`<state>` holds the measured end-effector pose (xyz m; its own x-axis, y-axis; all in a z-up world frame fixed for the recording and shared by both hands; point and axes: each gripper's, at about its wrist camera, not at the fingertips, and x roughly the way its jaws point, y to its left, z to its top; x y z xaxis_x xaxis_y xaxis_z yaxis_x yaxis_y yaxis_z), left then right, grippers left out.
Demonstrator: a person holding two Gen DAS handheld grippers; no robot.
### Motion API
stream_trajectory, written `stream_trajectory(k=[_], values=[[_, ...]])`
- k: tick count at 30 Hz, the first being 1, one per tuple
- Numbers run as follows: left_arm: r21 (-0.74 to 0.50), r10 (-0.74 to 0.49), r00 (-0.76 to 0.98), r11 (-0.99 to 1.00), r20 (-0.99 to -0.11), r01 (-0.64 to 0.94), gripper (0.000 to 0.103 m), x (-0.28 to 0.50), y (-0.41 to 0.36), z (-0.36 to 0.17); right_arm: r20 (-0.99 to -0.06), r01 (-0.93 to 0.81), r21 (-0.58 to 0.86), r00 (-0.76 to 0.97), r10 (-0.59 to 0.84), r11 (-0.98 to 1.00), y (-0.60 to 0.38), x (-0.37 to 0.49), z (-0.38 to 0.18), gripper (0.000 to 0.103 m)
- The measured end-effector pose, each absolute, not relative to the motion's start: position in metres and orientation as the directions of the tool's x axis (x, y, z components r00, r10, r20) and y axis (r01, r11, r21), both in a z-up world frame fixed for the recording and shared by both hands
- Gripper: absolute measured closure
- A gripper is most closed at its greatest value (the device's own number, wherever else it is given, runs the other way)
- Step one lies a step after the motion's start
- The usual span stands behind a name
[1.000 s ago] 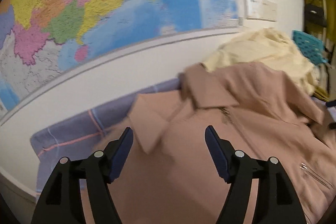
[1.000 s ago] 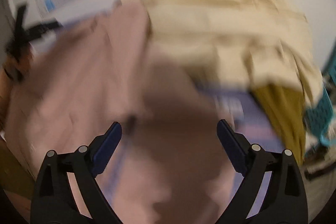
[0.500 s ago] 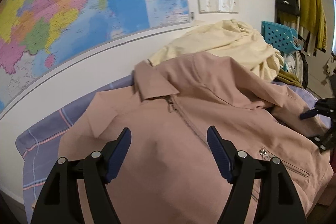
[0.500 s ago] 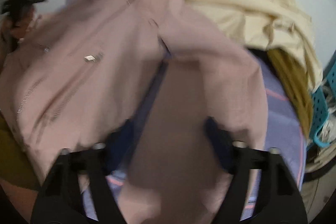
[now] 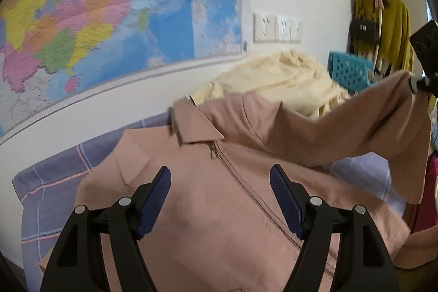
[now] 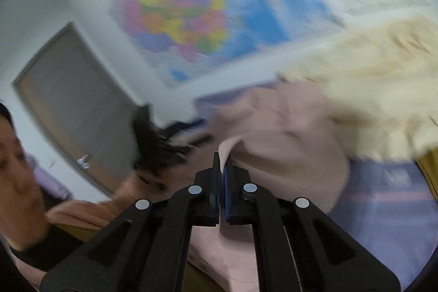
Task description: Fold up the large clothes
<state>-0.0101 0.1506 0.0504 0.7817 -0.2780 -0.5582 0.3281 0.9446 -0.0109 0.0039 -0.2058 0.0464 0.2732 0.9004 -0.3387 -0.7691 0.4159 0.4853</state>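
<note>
A dusty pink zip jacket [image 5: 224,210] lies front up on a lilac checked sheet [image 5: 52,177], collar toward the wall. My left gripper [image 5: 220,199] is open and empty, hovering over the jacket's chest. My right gripper [image 6: 222,168] is shut on the jacket's sleeve [image 6: 287,144] and holds it raised. In the left wrist view that sleeve [image 5: 356,122] stretches up to the right gripper [image 5: 423,81] at the right edge.
A cream garment [image 5: 276,81] is heaped behind the jacket against the wall. A wall map [image 5: 109,12] hangs above. A teal basket [image 5: 350,70] and hanging yellow clothes [image 5: 388,26] stand at the right. A person's face [image 6: 13,177] is at the left.
My right gripper has shut on the jacket sleeve and lifted it up off the bed. My left gripper has stayed open over the jacket's chest.
</note>
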Motion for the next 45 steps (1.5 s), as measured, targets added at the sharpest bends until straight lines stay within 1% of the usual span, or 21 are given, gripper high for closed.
stream_trajectory(k=[6, 9, 11, 13, 16, 18, 20, 24, 26, 28, 29, 30, 31, 33, 35, 37, 38, 40, 41, 44, 45], values=[[-0.101, -0.287, 0.816, 0.956, -0.501, 0.274, 0.031, -0.033, 0.204, 0.066, -0.350, -0.789, 0.557, 0.062, 0.935, 0.261, -0.093, 0.038, 0.037, 0.092], [-0.123, -0.276, 0.811, 0.961, -0.516, 0.248, 0.031, -0.042, 0.221, 0.062, -0.369, -0.759, 0.604, 0.002, 0.930, 0.241, -0.050, 0.055, 0.011, 0.087], [-0.101, -0.259, 0.796, 0.965, -0.547, 0.244, 0.031, -0.049, 0.223, 0.054, -0.423, -0.742, 0.597, 0.031, 0.905, 0.305, -0.025, 0.073, -0.009, 0.086], [-0.096, -0.274, 0.767, 0.958, -0.579, 0.270, 0.031, -0.054, 0.219, 0.044, -0.443, -0.708, 0.629, 0.012, 0.896, 0.321, -0.012, 0.092, -0.024, 0.071], [-0.116, -0.319, 0.702, 0.940, -0.637, 0.322, 0.030, -0.058, 0.210, 0.025, -0.476, -0.730, 0.554, 0.116, 0.872, 0.400, -0.021, 0.104, -0.026, 0.061], [-0.158, -0.378, 0.624, 0.911, -0.684, 0.380, 0.027, -0.061, 0.198, 0.008, -0.517, -0.751, 0.434, 0.244, 0.820, 0.497, -0.034, 0.109, -0.019, 0.051], [-0.169, -0.393, 0.568, 0.898, -0.723, 0.406, 0.022, -0.062, 0.187, -0.007, -0.568, -0.733, 0.189, 0.461, 0.681, 0.654, -0.048, 0.110, -0.014, 0.040], [-0.265, -0.440, 0.415, 0.871, -0.796, 0.413, 0.022, -0.056, 0.172, -0.040, -0.601, -0.638, 0.013, 0.610, 0.516, 0.770, -0.067, 0.122, -0.029, 0.028], [-0.282, -0.437, 0.372, 0.871, -0.819, 0.401, 0.027, -0.051, 0.167, -0.052, -0.629, -0.585, -0.028, 0.641, 0.440, 0.811, -0.068, 0.133, -0.045, 0.027], [-0.246, -0.389, 0.375, 0.894, -0.842, 0.375, 0.061, -0.043, 0.167, -0.056, -0.659, -0.578, 0.009, 0.610, 0.439, 0.816, -0.069, 0.146, -0.060, 0.029], [-0.234, -0.376, 0.383, 0.900, -0.844, 0.369, 0.070, -0.039, 0.172, -0.054, -0.677, -0.577, 0.039, 0.585, 0.446, 0.816, -0.070, 0.153, -0.068, 0.047], [-0.237, -0.376, 0.383, 0.901, -0.843, 0.364, 0.093, -0.035, 0.177, -0.052, -0.683, -0.586, 0.067, 0.563, 0.465, 0.808, -0.076, 0.156, -0.072, 0.083], [-0.269, -0.402, 0.375, 0.894, -0.835, 0.358, 0.100, -0.030, 0.186, -0.048, -0.687, -0.600, 0.113, 0.529, 0.499, 0.792, -0.078, 0.160, -0.076, 0.102], [-0.257, -0.394, 0.411, 0.901, -0.822, 0.349, 0.100, -0.023, 0.202, -0.034, -0.646, -0.588, 0.189, 0.529, 0.550, 0.787, -0.092, 0.165, -0.068, 0.102], [-0.145, -0.299, 0.497, 0.935, -0.815, 0.325, 0.100, -0.014, 0.219, -0.013, -0.593, -0.561, 0.216, 0.575, 0.564, 0.799, -0.113, 0.163, -0.052, 0.102], [-0.104, -0.254, 0.532, 0.950, -0.808, 0.296, 0.096, -0.002, 0.235, -0.001, -0.552, -0.518, 0.268, 0.608, 0.570, 0.812, -0.137, 0.167, -0.041, 0.102], [-0.074, -0.219, 0.547, 0.959, -0.808, 0.274, 0.092, 0.004, 0.243, 0.002, -0.546, -0.501, 0.294, 0.611, 0.574, 0.814, -0.146, 0.170, -0.040, 0.102], [0.034, -0.081, 0.573, 0.982, -0.815, 0.187, 0.066, 0.024, 0.257, 0.003, -0.558, -0.477, 0.319, 0.604, 0.570, 0.819, -0.158, 0.175, -0.045, 0.102], [0.043, -0.058, 0.574, 0.986, -0.817, 0.161, 0.064, 0.030, 0.263, 0.000, -0.570, -0.470, 0.313, 0.602, 0.559, 0.825, -0.159, 0.175, -0.049, 0.101], [-0.039, -0.119, 0.531, 0.987, -0.839, 0.158, 0.058, 0.039, 0.273, -0.008, -0.576, -0.450, 0.344, 0.593, 0.563, 0.825, -0.168, 0.172, -0.057, 0.087], [-0.074, -0.156, 0.526, 0.982, -0.836, 0.175, 0.051, 0.035, 0.274, -0.011, -0.566, -0.445, 0.343, 0.605, 0.560, 0.827, -0.169, 0.167, -0.056, 0.070]])
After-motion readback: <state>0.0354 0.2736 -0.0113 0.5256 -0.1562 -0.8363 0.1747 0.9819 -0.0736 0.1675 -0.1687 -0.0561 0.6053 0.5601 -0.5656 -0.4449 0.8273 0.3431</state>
